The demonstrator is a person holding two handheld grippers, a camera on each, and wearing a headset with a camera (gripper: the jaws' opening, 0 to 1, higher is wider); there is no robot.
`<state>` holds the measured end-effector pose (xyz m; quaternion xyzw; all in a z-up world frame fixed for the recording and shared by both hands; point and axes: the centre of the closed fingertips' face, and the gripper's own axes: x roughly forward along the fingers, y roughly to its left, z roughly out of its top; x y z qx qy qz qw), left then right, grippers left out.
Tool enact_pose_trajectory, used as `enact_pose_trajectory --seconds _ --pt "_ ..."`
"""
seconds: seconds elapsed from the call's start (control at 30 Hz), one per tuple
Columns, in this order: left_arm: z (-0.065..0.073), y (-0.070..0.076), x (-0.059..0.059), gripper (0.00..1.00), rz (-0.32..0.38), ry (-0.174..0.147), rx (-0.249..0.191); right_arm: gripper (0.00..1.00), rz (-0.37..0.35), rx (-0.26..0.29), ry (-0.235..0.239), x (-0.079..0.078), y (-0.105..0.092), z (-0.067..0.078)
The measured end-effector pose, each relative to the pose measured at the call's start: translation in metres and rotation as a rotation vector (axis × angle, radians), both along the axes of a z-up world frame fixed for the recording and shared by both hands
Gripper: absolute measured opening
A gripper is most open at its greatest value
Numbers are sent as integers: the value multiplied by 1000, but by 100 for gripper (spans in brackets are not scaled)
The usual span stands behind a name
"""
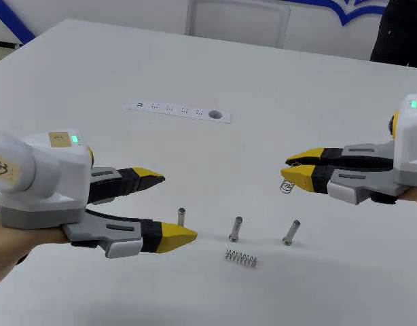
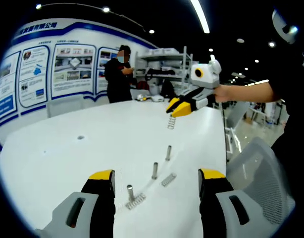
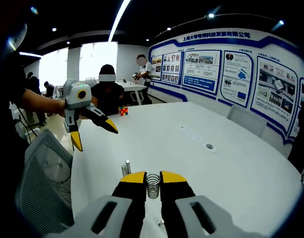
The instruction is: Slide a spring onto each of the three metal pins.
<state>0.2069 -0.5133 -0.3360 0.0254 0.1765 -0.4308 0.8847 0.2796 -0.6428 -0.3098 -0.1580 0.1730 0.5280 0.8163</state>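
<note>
Three short metal pins stand in a row on the white table: left pin, middle pin, right pin. One spring lies flat in front of the middle pin. Another spring lies beside the nearest pin. My right gripper hangs above and right of the pins, shut on a third spring that dangles from its tips. My left gripper is open just left of the pins, nothing between its jaws.
A white power strip lies flat further back on the table. A chair stands at the far edge. Two people stand in the background beyond the table. A grey mesh chair is at the near side.
</note>
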Motion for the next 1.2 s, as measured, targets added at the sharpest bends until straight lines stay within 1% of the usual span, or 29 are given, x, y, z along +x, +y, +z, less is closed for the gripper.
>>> enact_pose_trajectory --seconds 0.1,0.2,0.23,0.27,0.33,0.37,0.43,0.5,0.57,0.73,0.8,0.87,1.07,1.1,1.2 --pt "-4 8 1 75 21 8 7 11 -23 -8 18 4 -7 -14" --pt "-6 12 1 83 32 10 15 11 -43 -20 34 8 -13 -26" --pt "-8 15 1 86 36 14 27 11 -53 -20 43 10 -15 -28" --pt "-12 20 2 89 48 17 58 11 -73 -13 48 13 -18 -31" --pt "-16 24 2 97 58 21 79 11 -92 -18 43 16 -22 -34" --pt "-19 27 1 100 60 29 83 11 -108 -37 33 20 -26 -38" --pt "-21 31 0 100 71 40 78 11 -119 -50 44 21 -31 -46" --pt "-21 33 2 100 95 55 56 11 -127 -48 58 21 -32 -51" --pt "-21 34 3 100 104 53 46 11 -133 -58 63 20 -34 -57" --pt "-21 33 2 100 102 54 49 11 -147 -61 85 19 -36 -68" --pt "-23 33 0 100 96 61 55 11 -143 -91 78 20 -38 -72" --pt "-25 32 -3 100 90 72 58 11 -146 -71 95 20 -37 -73" --pt "-29 28 -8 100 76 85 57 11 -149 -67 109 20 -34 -79" --pt "-30 28 -9 100 74 87 60 11 -157 -52 116 20 -33 -79" --pt "-30 29 -10 99 74 91 59 11 -164 -47 112 22 -32 -79"
